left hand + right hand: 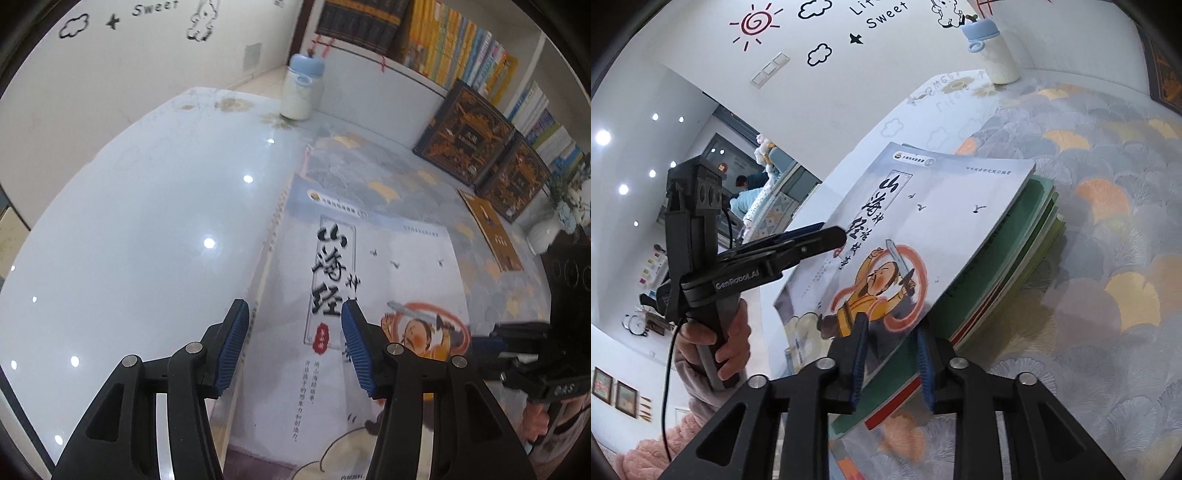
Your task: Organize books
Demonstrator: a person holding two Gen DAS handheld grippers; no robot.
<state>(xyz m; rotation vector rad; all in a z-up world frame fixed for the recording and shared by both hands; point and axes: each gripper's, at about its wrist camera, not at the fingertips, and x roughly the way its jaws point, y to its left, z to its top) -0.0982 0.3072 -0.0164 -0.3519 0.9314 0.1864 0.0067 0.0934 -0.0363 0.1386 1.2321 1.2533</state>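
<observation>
A stack of thin books lies on the patterned tablecloth. On top is a white picture book with black brush lettering and a cartoon swordsman. My left gripper hovers open over the stack's left edge, its blue pads apart and touching nothing; seen from the right wrist, the left gripper is at the book's left edge. My right gripper straddles the stack's near corner, jaws apart, pads not pressing the covers. The right gripper also shows at the stack's right side.
A white bottle with a blue cap stands at the table's far end. Two dark ornate boxed books lean under a shelf of upright books. An orange booklet lies flat near a white vase. A hand in a pink sleeve holds the left handle.
</observation>
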